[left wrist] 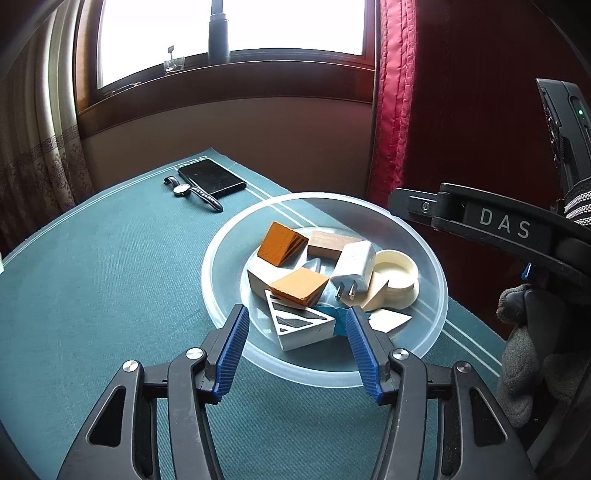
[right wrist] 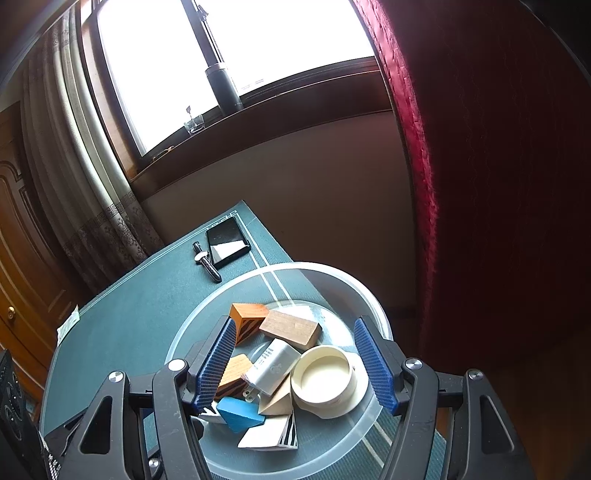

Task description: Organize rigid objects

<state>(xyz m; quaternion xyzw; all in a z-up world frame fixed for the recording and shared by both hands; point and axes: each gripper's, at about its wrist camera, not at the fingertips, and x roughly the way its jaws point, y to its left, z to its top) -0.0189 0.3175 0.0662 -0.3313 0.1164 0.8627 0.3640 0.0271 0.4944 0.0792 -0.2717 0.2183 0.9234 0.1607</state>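
Note:
A clear plastic bowl (left wrist: pixel 428 258) (right wrist: pixel 373 299) sits on the green table mat and holds several rigid pieces: orange wooden blocks (left wrist: pixel 282 243) (right wrist: pixel 247 314), a plain wood block (left wrist: pixel 330 243) (right wrist: pixel 290 328), a white charger plug (left wrist: pixel 354 267) (right wrist: pixel 271 369), a cream round lid (left wrist: pixel 395 275) (right wrist: pixel 321 380), a blue block (right wrist: pixel 238 410) and a white striped wedge (left wrist: pixel 303 326). My left gripper (left wrist: pixel 297 314) is open and empty, just above the wedge at the bowl's near side. My right gripper (right wrist: pixel 293 328) is open and empty above the bowl; its body shows in the left wrist view (left wrist: pixel 498 221).
A black phone (left wrist: pixel 212 177) (right wrist: pixel 227 242) and a wristwatch (left wrist: pixel 192 192) (right wrist: pixel 206 260) lie at the mat's far corner. A red curtain (left wrist: pixel 395 99) hangs at right. A window sill with a dark bottle (left wrist: pixel 218 33) is beyond the table.

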